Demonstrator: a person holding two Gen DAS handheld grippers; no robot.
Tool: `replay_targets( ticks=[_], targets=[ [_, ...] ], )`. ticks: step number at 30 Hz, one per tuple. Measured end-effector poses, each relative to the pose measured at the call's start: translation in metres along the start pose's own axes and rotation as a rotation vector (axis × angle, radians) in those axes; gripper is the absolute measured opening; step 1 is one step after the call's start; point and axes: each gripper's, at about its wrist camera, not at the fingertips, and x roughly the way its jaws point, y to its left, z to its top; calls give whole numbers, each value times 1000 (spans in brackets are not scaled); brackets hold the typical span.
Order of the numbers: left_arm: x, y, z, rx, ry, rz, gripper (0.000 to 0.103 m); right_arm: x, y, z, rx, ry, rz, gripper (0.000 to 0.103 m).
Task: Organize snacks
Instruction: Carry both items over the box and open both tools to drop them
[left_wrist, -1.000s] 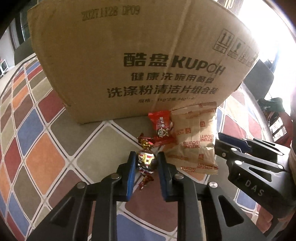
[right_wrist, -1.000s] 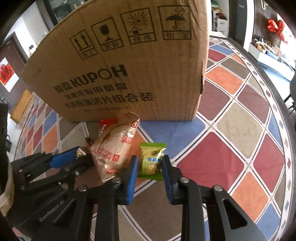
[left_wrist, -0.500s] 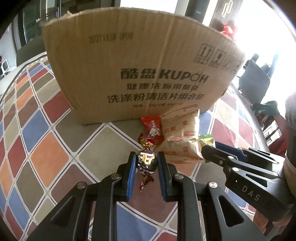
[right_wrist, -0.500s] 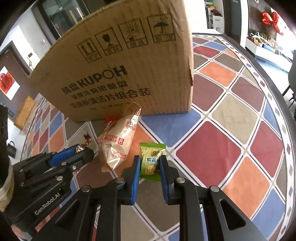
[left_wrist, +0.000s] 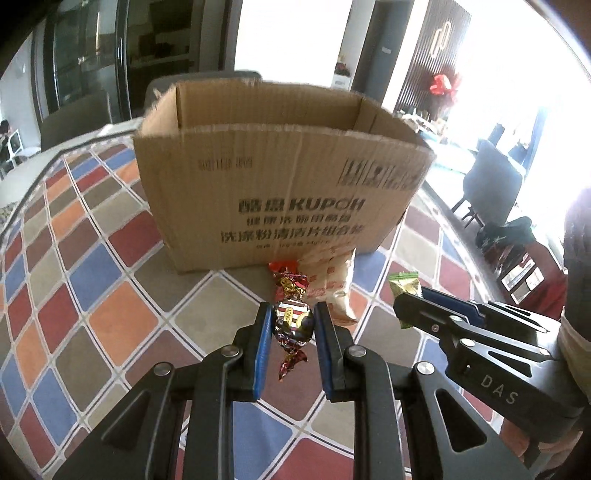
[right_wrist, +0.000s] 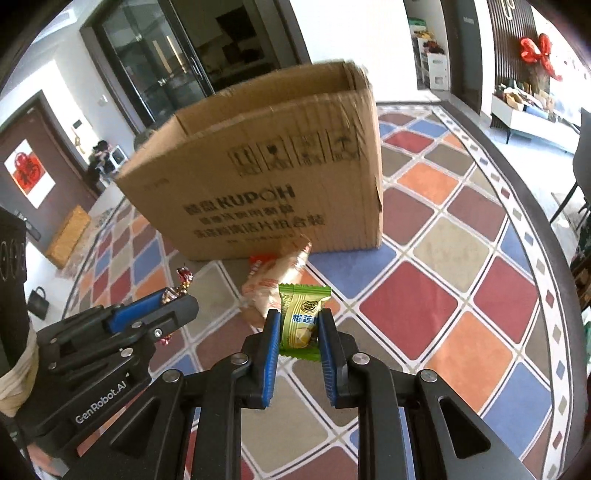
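My left gripper is shut on a foil-wrapped candy, red and gold with twisted ends, held above the patterned tablecloth. My right gripper is shut on a small green snack packet, also off the table. In the left wrist view the right gripper shows at the right with the green packet sticking out. An open cardboard box stands beyond both. At its foot lie a tan biscuit bag and a red candy packet.
The round table carries a cloth of coloured diamond tiles. Chairs stand past the table's right edge. A glass door and a cabinet with goods lie further back. A person's sleeve shows at the far right.
Both grippers have risen with their snacks and pulled back from the box. The box's open top has come into view, and the biscuit bag now lies lower and farther off.
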Motion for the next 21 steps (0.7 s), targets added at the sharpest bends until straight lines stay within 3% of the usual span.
replay_targets(
  ticks=[9,21],
  targets=[
    [-45,-9,24,22,-132,0,23,-37,11,13,-16,-102,37,22],
    [-80,-11,54,55,-231,2,23,-76,33,41,-57,-236,70,22]
  ],
)
